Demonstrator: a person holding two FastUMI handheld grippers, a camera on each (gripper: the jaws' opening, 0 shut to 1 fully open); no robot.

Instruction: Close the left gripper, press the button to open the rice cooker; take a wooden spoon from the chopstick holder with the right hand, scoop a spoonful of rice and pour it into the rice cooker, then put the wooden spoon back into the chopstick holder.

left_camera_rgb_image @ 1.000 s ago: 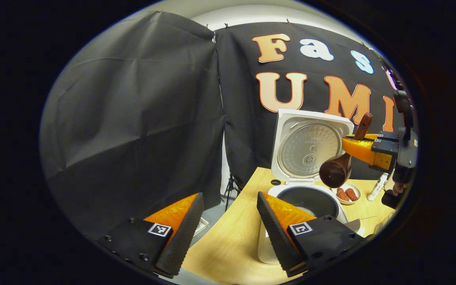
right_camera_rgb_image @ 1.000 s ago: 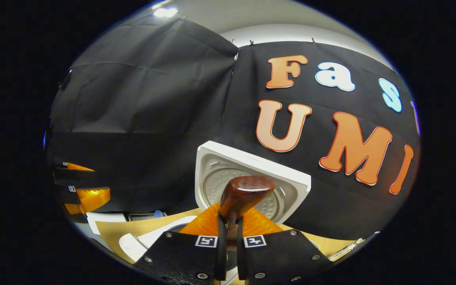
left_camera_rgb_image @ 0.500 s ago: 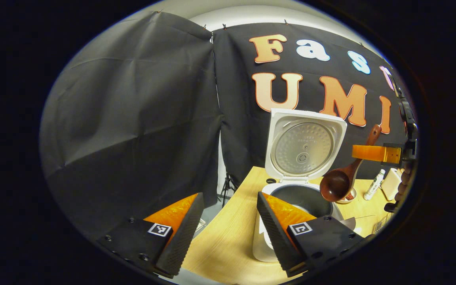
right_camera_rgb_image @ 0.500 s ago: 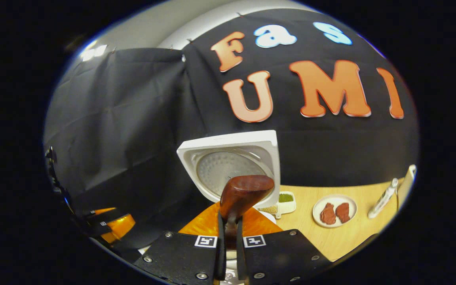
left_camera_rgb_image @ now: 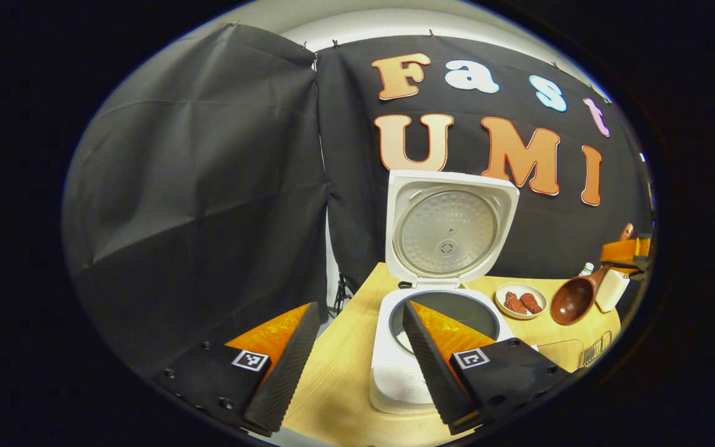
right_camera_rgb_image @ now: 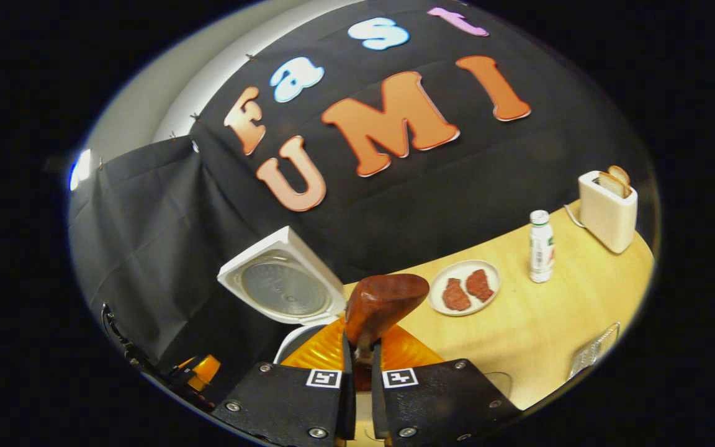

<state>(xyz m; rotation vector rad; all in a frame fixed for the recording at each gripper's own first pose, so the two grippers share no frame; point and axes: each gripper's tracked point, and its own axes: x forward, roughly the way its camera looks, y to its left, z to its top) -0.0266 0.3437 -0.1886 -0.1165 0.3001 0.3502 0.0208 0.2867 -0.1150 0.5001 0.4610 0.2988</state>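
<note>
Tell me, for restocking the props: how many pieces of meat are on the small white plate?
2: both lie side by side on the plate, left piece, right piece, beside the open rice cooker.

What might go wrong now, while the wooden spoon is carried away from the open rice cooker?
The right tool pinches the brown wooden spoon only by its thin handle, so it may twist or slip. Travelling over the table, its bowl could knock the white plate of red meat pieces or the small white bottle.

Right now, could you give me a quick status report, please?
Left gripper open. Right gripper shut on wooden spoon, over the table. Rice cooker lid up. Nothing in the way.
</note>
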